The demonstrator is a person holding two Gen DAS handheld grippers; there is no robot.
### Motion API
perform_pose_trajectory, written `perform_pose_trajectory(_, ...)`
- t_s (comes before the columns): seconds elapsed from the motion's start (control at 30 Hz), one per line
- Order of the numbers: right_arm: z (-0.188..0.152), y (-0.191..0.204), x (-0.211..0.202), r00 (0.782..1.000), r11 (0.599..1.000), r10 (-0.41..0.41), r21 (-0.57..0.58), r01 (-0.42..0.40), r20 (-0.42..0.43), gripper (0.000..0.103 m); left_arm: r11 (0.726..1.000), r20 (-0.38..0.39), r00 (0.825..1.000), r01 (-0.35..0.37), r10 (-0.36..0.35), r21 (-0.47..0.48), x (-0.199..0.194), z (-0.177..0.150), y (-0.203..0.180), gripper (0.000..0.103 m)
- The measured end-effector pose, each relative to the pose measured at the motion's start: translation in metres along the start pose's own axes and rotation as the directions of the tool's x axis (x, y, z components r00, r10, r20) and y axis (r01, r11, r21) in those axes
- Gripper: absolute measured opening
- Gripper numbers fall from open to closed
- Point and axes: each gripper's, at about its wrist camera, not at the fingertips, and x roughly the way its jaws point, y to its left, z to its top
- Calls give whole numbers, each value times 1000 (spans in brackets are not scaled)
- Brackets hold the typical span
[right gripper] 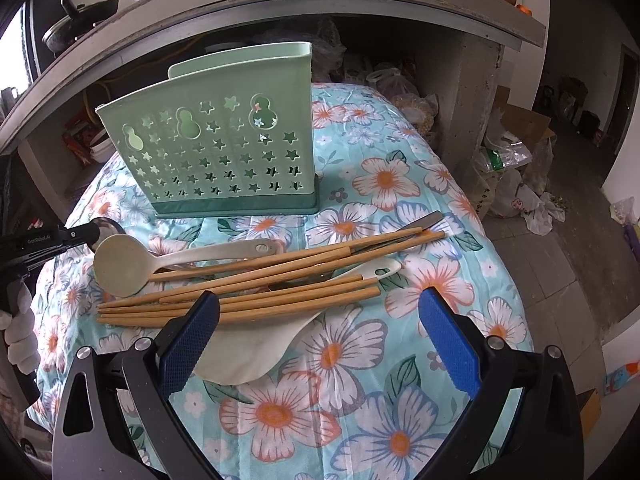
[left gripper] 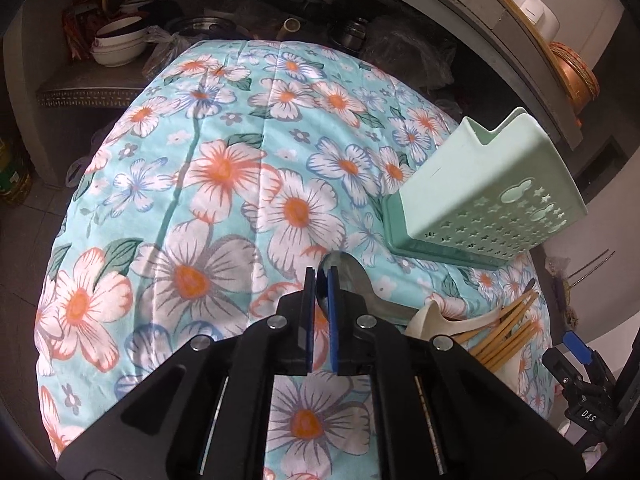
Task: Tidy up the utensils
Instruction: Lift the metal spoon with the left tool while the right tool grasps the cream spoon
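My left gripper (left gripper: 322, 280) is shut on the rim of a metal spoon's bowl (left gripper: 344, 276). The spoon's handle runs off to the right under the other utensils. In the right wrist view the left gripper (right gripper: 80, 234) comes in from the left edge at that same metal spoon (right gripper: 107, 225). A mint-green perforated utensil holder (left gripper: 480, 200) (right gripper: 224, 152) stands upright on the floral cloth. In front of it lie a cream ladle spoon (right gripper: 120, 268), several wooden chopsticks (right gripper: 280, 276) (left gripper: 508, 332) and a white paddle (right gripper: 248, 356). My right gripper (right gripper: 319, 298) hangs open over the chopsticks.
The floral quilted cloth (left gripper: 224, 168) covers a small rounded table. Behind it a concrete shelf (right gripper: 360, 4) holds pots, with bowls (left gripper: 118, 42) and bags stored underneath. Plastic bags and boxes (right gripper: 508, 168) sit on the floor to the right.
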Motion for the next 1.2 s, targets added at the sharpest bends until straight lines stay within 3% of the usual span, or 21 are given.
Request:
perform_pose_trajectory(0.17,0,2,0,1000,1000,-1,-3,1,-1,97,999,-29,999,24,-25,-33,4,-5,4,13)
perform_pose_trajectory(0.47,0,8,-2,1000,1000,9,-20,-9,6,97,999,-34,999,25,-26,-32,12,-11,2,14)
perform_pose_trajectory(0.67,7,36,-8,995,989,94,-119,-88,39,97,1000,-11,1000,6,-6,11,11,-11,-4,12)
perform_pose_trajectory(0.8,14,74,-12,976,954,206,-235,-185,69,95,1000,9,1000,6,-6,4,5,-7,-1,9)
perform_pose_trajectory(0.93,12,118,-3,956,898,290,-357,-258,37,88,1000,24,1000,-7,7,-9,1,-4,7,8)
perform_pose_trajectory(1.07,5,153,10,950,853,312,-441,-280,0,80,1000,35,999,-16,17,-17,-1,-3,12,8)
perform_pose_trajectory(1.2,-2,174,19,960,834,279,-497,-238,9,74,1000,41,999,-14,15,-24,-2,-3,16,8)
